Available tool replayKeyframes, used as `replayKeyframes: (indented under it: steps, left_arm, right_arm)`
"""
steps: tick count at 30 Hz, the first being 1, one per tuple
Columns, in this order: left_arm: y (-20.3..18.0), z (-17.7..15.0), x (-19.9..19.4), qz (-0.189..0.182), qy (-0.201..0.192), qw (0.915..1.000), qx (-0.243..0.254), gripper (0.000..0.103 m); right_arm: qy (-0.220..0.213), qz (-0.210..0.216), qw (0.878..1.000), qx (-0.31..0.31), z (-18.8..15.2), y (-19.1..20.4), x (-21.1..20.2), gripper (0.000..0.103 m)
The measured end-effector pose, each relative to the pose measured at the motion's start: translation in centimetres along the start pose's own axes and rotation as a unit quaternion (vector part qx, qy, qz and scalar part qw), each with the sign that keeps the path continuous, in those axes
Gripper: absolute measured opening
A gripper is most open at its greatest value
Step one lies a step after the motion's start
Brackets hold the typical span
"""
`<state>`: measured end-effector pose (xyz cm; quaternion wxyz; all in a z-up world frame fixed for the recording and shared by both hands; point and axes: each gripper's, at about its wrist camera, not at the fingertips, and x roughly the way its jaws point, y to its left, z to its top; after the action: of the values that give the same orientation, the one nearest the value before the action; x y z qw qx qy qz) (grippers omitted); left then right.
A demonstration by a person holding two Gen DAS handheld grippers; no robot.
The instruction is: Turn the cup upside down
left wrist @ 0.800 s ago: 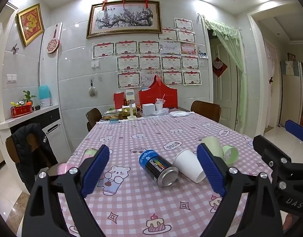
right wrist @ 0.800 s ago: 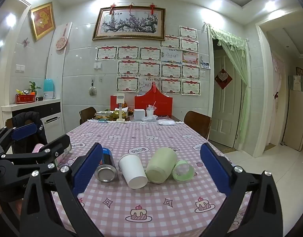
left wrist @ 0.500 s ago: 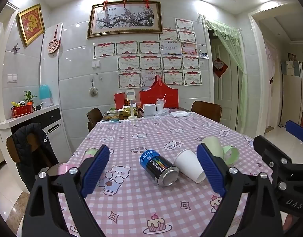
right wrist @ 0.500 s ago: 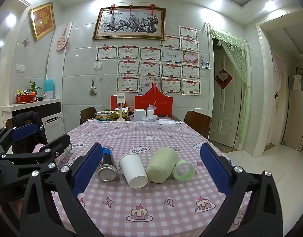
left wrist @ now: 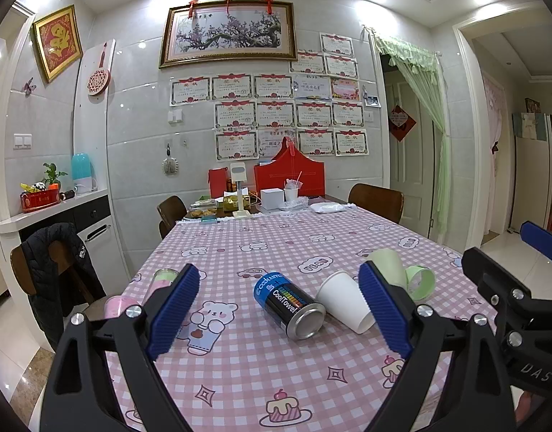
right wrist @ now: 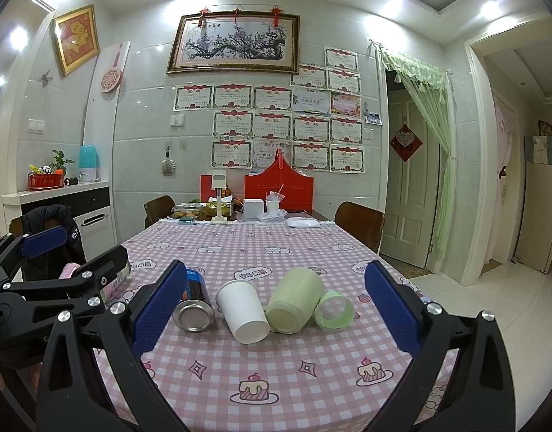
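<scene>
You hold both the left gripper (left wrist: 279, 315) and right gripper (right wrist: 276, 304) short of the counter (right wrist: 276, 370), fingers released, because the white cup (right wrist: 243, 309) lies on its side awaiting pickup.

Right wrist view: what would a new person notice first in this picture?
Probably the row of things lying on their sides near the front edge of the pink checked tablecloth: a metal can, a white paper cup, a pale green cup and a small green ring-shaped piece. The open right gripper frames them, and the left gripper waits at the left.
</scene>
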<state>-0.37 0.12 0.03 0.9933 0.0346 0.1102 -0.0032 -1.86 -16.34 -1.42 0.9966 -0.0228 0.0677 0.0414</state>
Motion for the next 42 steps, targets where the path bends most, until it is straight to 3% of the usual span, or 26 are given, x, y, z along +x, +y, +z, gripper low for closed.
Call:
replayKeyframes:
  steps: [42]
  left_arm:
    - [0.09, -0.21, 0.22, 0.0, 0.001, 1.0, 0.0, 0.089]
  right_arm:
    - [0.001, 0.0, 1.0, 0.002, -0.04, -0.23, -0.26, 0.095]
